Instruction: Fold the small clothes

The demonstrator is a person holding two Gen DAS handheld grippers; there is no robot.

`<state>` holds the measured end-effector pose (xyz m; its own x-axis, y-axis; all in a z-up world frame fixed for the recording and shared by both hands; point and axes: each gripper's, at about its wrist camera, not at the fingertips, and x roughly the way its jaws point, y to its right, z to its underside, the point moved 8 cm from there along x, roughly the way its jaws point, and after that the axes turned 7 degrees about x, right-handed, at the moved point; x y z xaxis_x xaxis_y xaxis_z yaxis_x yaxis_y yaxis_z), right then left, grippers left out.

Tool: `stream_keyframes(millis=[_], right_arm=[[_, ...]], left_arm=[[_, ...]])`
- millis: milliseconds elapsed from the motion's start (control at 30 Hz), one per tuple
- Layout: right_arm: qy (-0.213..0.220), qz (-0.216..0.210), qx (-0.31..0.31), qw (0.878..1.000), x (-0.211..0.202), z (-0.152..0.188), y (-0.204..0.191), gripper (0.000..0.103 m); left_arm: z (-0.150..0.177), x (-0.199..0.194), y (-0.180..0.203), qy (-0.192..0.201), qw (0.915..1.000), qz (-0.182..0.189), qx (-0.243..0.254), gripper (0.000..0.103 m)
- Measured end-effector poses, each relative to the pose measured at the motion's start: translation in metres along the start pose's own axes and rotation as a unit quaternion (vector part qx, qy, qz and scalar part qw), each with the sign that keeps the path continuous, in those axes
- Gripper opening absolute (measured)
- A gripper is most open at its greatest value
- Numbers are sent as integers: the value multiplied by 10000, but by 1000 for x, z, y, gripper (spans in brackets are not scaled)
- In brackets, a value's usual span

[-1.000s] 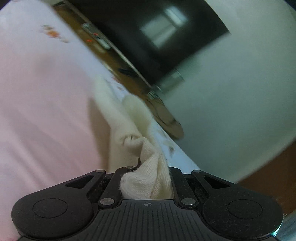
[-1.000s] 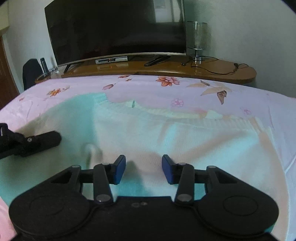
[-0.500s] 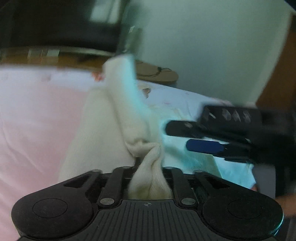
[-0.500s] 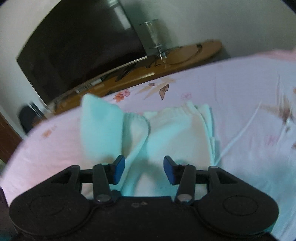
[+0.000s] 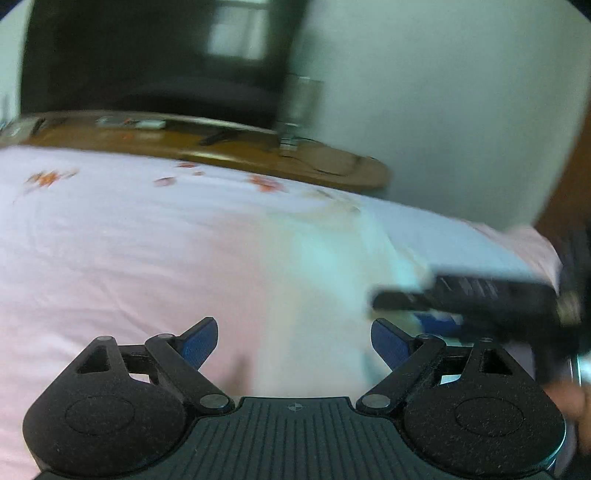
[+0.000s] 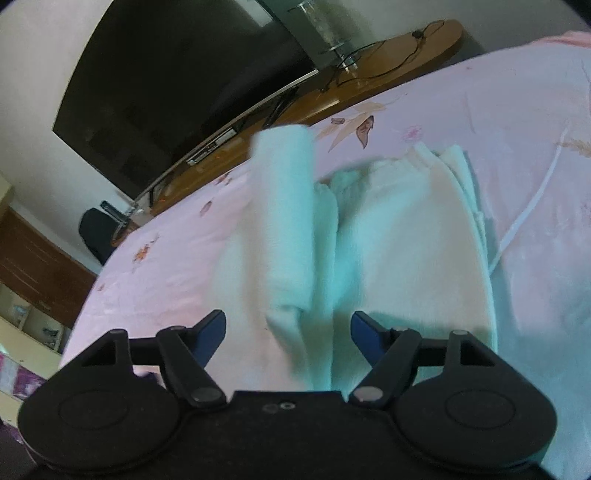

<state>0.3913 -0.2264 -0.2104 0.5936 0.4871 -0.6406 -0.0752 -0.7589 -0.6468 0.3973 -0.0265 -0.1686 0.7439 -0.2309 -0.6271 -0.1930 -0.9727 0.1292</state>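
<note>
A cream knitted garment (image 6: 399, 243) lies on the pink floral bedsheet (image 6: 517, 122), one sleeve (image 6: 284, 206) laid lengthwise over its left part. My right gripper (image 6: 288, 328) hovers over the garment's near edge, its jaws opening, the pads pressing on nothing. In the left wrist view the same garment (image 5: 325, 266) shows blurred on the sheet ahead. My left gripper (image 5: 293, 338) is above it with its jaws opening wide and nothing between them. The right gripper's dark body (image 5: 480, 295) reaches in from the right.
A dark television (image 6: 177, 74) stands on a long wooden cabinet (image 6: 369, 66) beyond the bed, with a glass vase (image 6: 325, 26) and cables on it. A dark chair (image 6: 96, 232) stands at the far left. A hand (image 5: 576, 402) shows at the right edge.
My left gripper let go of the cream fabric it held, opened wide and rose. The sleeve now lies over the garment. My right gripper's jaws spread wider.
</note>
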Motion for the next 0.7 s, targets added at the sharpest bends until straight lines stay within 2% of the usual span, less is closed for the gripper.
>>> stream_keyframes(millis=[33,100,167,200,300,400,533,600,700], right_arm=[[43,51,16,10000,4,-1,1,62],[79,70,117,9999,13,-3,2,40],[87,129,54,9999,17,-1,2,33],[103,159,-7,9998,19,0,2,27],[201,203,-332,9990,12,3,-3,18],[457,347,-668,9961,-2,0,-7,17],[642,540,-972,9917,-29,-13,-5,16],[667,697,-1105,9892,-44,-19,2,16],[638,962,-991,9884,-58,-20,25,17]], left_arm=[[-4,10,-9,-44,9998,-45,-167,89],[-7,27,-21,-187,9991,-44,-384,89],[-6,46,-27,-329,9982,-114,-494,89],[-6,57,-27,-448,9973,-68,-580,89],[-4,71,-19,-604,9956,133,-708,89],[10,52,8,-416,9982,166,-397,89],[-4,54,34,-249,9986,414,-229,90],[-6,64,43,-306,9983,472,-119,90],[8,83,53,-610,9968,518,-48,90]])
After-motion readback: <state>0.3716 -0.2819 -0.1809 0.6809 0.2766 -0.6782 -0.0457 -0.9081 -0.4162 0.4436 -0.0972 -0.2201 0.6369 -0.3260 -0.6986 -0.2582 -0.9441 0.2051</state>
